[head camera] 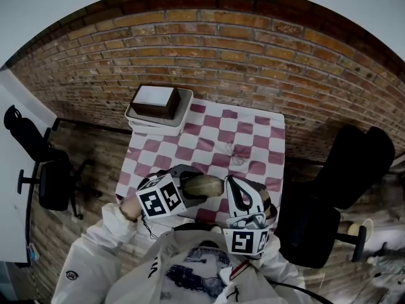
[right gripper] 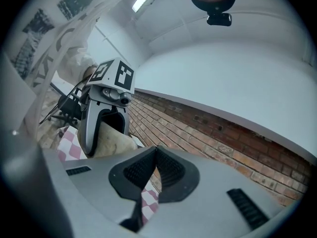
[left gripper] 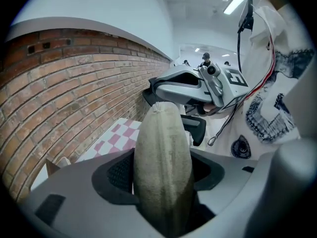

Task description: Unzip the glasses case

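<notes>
In the head view the person, in a white jacket (head camera: 101, 268), holds both grippers low in the frame, over the near edge of a table covered with a pink-and-white checkered tablecloth (head camera: 235, 130). The left gripper (head camera: 188, 183), at lower centre-left with its marker cube facing up, is clamped on the glasses case (head camera: 205, 185), a beige, fabric-covered, rounded case lying roughly across the frame above the near edge of the cloth. The left gripper view shows the case standing up between the two black jaw pads, which press against its sides; the case's seam runs up its middle to a small gathered end at the top.

The right gripper (head camera: 233, 185) sits just right of the case, its marker cube near the person's chest. In the left gripper view its tips sit right at the case's far end. In the right gripper view its jaws are pressed together, and nothing can be made out between them; the case, gripped in the other tool, shows at the left of that frame.

At the upper left corner of the table a stack of white trays (head camera: 182, 114) carries a dark brown box (head camera: 154, 102). A black office chair (head camera: 47, 170) stands at the left of the table and another black chair (head camera: 345, 176) at the right, by a brick wall (head camera: 209, 43).
</notes>
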Tool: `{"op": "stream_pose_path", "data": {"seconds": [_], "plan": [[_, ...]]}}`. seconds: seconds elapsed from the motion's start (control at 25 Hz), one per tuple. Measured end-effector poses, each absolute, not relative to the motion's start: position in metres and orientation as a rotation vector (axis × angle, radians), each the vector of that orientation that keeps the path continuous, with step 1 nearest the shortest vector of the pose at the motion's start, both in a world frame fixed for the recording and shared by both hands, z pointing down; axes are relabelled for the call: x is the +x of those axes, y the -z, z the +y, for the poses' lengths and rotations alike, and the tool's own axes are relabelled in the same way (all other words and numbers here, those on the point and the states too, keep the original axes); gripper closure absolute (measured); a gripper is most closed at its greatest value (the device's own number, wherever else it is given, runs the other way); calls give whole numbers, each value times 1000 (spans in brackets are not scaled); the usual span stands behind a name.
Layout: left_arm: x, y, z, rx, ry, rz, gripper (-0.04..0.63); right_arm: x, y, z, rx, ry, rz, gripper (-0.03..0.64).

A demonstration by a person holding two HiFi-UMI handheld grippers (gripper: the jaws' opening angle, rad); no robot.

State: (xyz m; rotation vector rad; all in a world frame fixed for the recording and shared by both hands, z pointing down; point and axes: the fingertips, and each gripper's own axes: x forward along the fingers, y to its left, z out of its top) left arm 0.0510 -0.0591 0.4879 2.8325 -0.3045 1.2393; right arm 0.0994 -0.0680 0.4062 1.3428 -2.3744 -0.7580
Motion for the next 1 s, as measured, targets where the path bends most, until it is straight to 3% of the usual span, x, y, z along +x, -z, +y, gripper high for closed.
{"op": "stream_pose_path", "data": {"seconds": [1.0], "plan": [[53, -516, -62, 2762, -1554, -271, 302, 73, -417, -54, 1118, 943, -2380, 601]]}}
